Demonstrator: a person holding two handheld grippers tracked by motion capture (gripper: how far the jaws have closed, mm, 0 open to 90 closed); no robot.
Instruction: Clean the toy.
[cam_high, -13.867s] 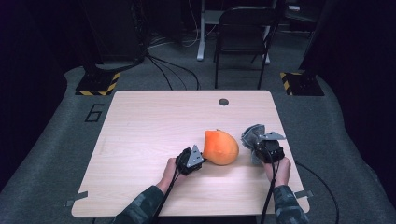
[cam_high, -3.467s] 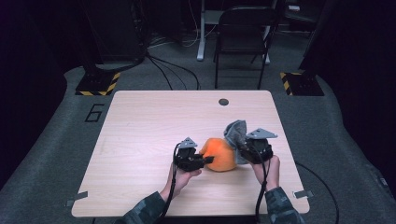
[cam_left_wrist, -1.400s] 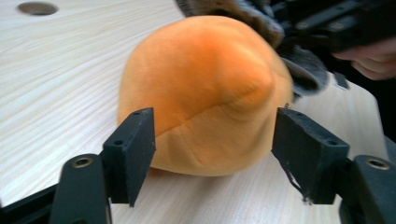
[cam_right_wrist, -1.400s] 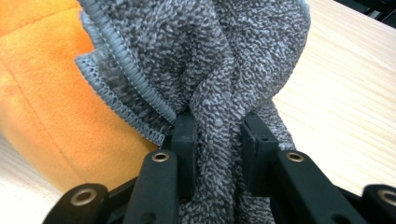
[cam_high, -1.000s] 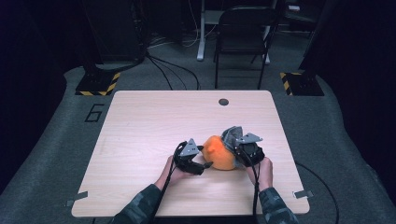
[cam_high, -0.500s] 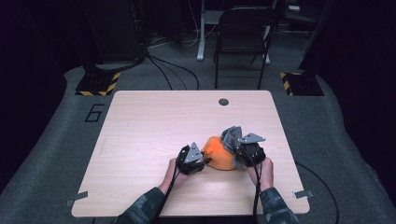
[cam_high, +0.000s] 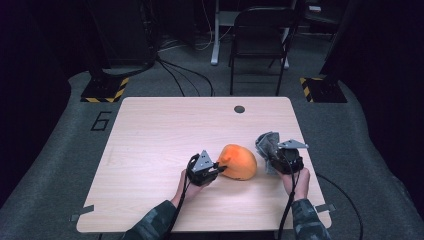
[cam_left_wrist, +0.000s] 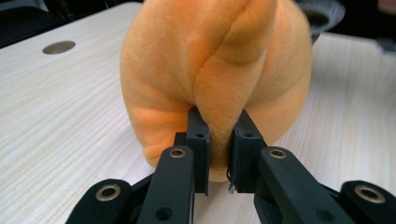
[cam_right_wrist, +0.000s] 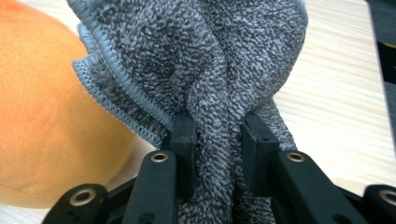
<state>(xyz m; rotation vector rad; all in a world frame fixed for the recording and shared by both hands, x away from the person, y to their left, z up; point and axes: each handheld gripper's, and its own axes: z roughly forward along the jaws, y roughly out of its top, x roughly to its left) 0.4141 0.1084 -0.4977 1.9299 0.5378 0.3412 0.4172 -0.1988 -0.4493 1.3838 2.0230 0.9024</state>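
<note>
Orange plush (cam_high: 238, 162) pinched mid-table by left tongs (cam_high: 216, 170); right tongs (cam_high: 270, 155) clamp grey cloth (cam_high: 266, 145).

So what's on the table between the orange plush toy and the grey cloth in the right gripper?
Nothing: in the high view, only bare table separates the orange plush toy from the grey cloth pinched in the right gripper.

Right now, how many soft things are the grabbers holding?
2. The orange plush toy lies on the table, pinched by the left gripper. The grey towel is bunched in the right gripper, beside the toy.
</note>
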